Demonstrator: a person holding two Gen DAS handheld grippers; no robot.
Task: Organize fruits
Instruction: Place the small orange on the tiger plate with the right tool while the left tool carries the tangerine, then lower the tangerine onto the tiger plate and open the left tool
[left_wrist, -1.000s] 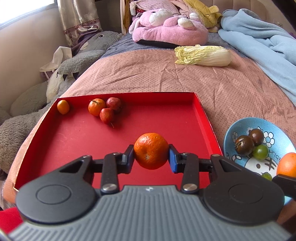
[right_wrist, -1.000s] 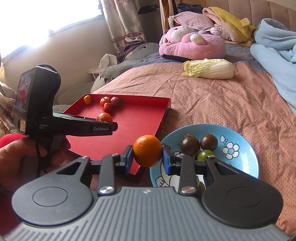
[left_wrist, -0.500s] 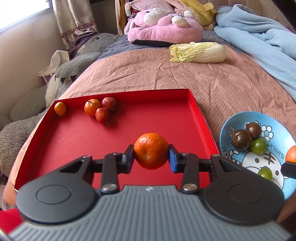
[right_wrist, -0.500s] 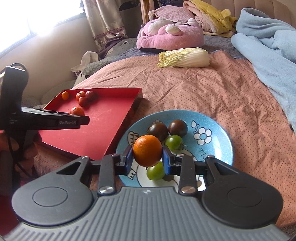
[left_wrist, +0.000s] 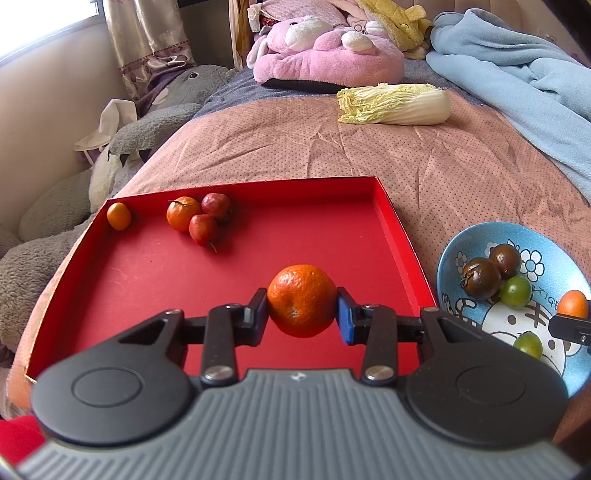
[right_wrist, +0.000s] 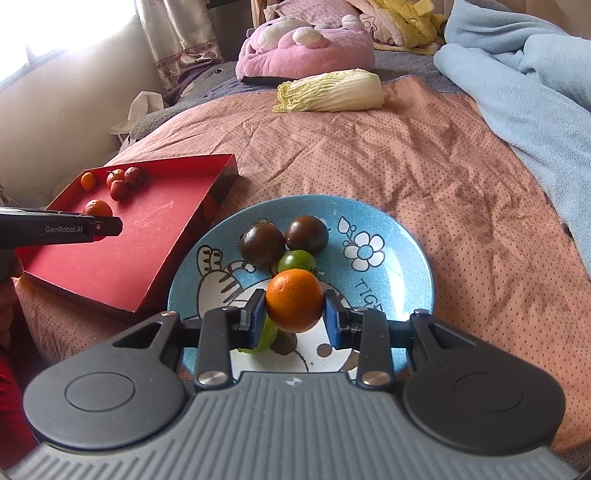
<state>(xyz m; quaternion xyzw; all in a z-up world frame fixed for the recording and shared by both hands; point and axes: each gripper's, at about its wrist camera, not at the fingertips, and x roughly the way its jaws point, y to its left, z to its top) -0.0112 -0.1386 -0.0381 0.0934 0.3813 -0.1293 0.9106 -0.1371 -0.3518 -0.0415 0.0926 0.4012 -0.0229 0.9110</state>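
Two grippers are each pinching fruit: the right gripper (right_wrist: 295, 314) is holding an orange (right_wrist: 294, 299) directly over the blue bowl (right_wrist: 406, 236), while the left gripper (left_wrist: 302, 314) is holding a mandarin (left_wrist: 302, 300) over the red tray's (left_wrist: 391, 225) near right area.

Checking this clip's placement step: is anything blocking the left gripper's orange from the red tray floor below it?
Nothing visible. The left gripper holds its orange over bare floor of the red tray; the four small fruits sit clustered at the far left.
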